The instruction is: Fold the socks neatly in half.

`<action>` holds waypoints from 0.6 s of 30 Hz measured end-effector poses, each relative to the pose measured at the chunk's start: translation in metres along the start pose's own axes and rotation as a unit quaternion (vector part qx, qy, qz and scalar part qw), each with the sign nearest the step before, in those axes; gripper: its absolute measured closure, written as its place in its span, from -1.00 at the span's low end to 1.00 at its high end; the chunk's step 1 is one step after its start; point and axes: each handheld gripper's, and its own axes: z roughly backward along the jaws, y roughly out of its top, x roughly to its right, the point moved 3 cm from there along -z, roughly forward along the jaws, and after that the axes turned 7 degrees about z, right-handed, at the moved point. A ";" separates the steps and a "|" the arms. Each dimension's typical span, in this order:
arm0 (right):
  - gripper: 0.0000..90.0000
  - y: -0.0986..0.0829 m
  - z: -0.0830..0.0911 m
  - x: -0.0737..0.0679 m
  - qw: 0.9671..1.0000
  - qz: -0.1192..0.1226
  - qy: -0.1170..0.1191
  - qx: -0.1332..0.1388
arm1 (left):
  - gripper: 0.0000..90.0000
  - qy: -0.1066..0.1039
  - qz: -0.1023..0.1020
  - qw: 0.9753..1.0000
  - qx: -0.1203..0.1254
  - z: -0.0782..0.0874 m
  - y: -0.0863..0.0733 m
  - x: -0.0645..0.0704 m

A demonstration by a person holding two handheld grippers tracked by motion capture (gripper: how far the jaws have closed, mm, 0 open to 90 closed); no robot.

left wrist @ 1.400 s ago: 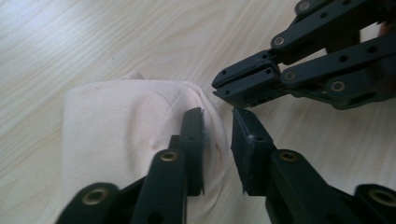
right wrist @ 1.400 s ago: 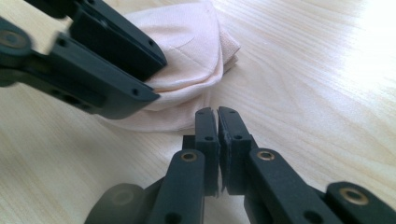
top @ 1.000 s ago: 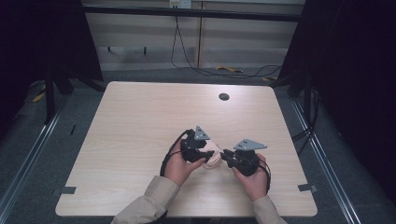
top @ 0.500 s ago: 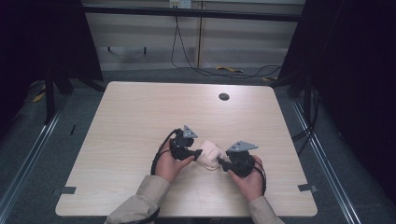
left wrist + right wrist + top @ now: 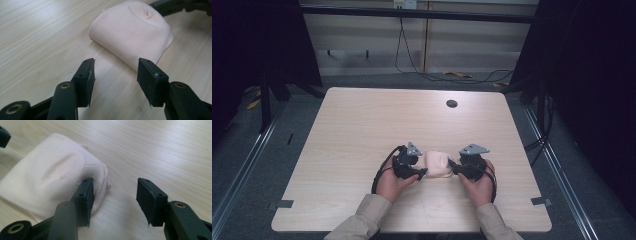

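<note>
Two hand-held black two-jaw grippers flank a small folded pale-pink cloth bundle (image 5: 437,164) near the front middle of the light wooden table (image 5: 362,125). Left gripper (image 5: 418,174) sits at the bundle's left, jaws wide apart and empty; in the left gripper view the cloth (image 5: 132,32) lies just beyond the fingertips, not between them. Right gripper (image 5: 453,167) at the bundle's right, jaws also wide, gripping nothing; in the right gripper view one finger (image 5: 86,197) presses against the cloth's rounded edge (image 5: 57,175), the other stands over bare wood. Small dark round hole (image 5: 452,103) far right on the table, well apart from the work.

Judgement: bundle looks folded, step in hand is taking hold of it. To do it well, slide each lower finger under a fold edge, keep jaws level with the tabletop, close on several layers together so the fold does not spring loose.
</note>
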 end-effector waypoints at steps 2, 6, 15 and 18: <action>0.06 0.001 -0.003 0.002 1.000 -0.006 0.000 0.000 | 0.01 0.003 -0.001 1.000 0.000 0.001 -0.001 -0.002; 0.07 0.003 -0.007 0.000 1.000 -0.009 0.005 0.003 | -0.08 0.001 -0.004 1.000 0.013 0.004 -0.002 -0.005; 0.05 0.006 -0.010 -0.015 0.999 -0.019 0.024 0.010 | -0.30 -0.002 -0.004 1.000 0.017 0.010 -0.004 -0.008; 0.00 0.007 -0.008 -0.019 1.000 -0.013 0.023 0.011 | -0.41 -0.001 -0.002 1.000 0.022 0.012 -0.004 -0.009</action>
